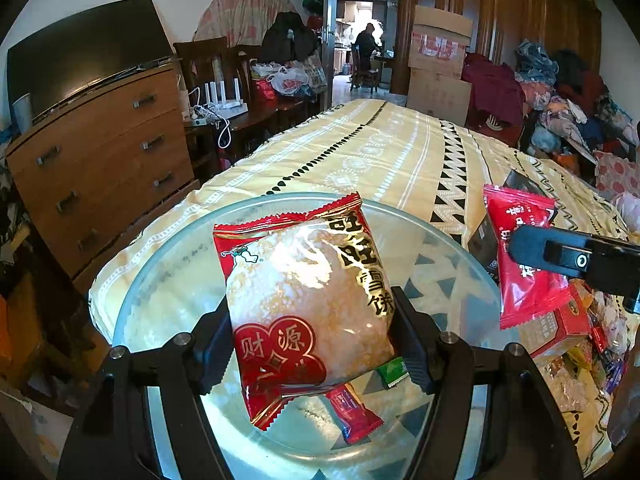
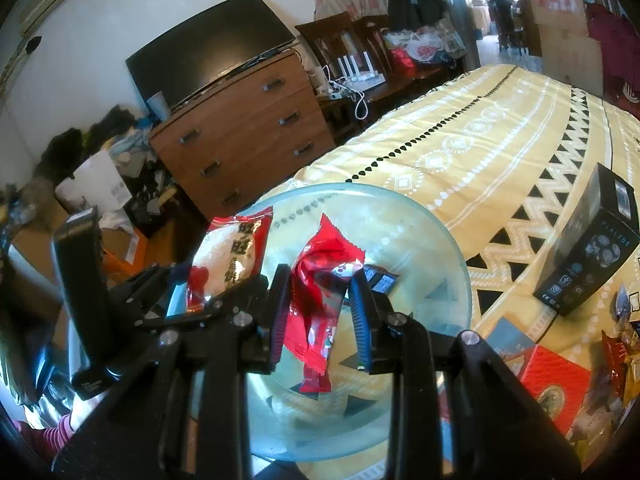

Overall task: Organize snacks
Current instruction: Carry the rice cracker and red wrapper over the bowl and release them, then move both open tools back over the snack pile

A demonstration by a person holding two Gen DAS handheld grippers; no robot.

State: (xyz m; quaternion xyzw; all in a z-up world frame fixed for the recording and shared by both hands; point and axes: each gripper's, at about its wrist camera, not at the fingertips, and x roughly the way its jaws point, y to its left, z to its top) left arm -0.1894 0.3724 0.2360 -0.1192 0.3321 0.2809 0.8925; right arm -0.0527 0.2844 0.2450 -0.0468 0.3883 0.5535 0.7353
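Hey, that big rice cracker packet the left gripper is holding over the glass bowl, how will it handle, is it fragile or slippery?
Probably fragile: the rice cracker packet shows a puffed round cracker that hard squeezing could crack. Likely light for its size, since the left gripper holds it upright by its sides alone. The glossy, glinting wrapper may slip or crinkle between the pads.

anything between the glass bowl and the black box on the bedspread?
Right wrist view: between the glass bowl and the black box there is only bare patterned bedspread. The remaining snacks lie nearer the camera, below the box.
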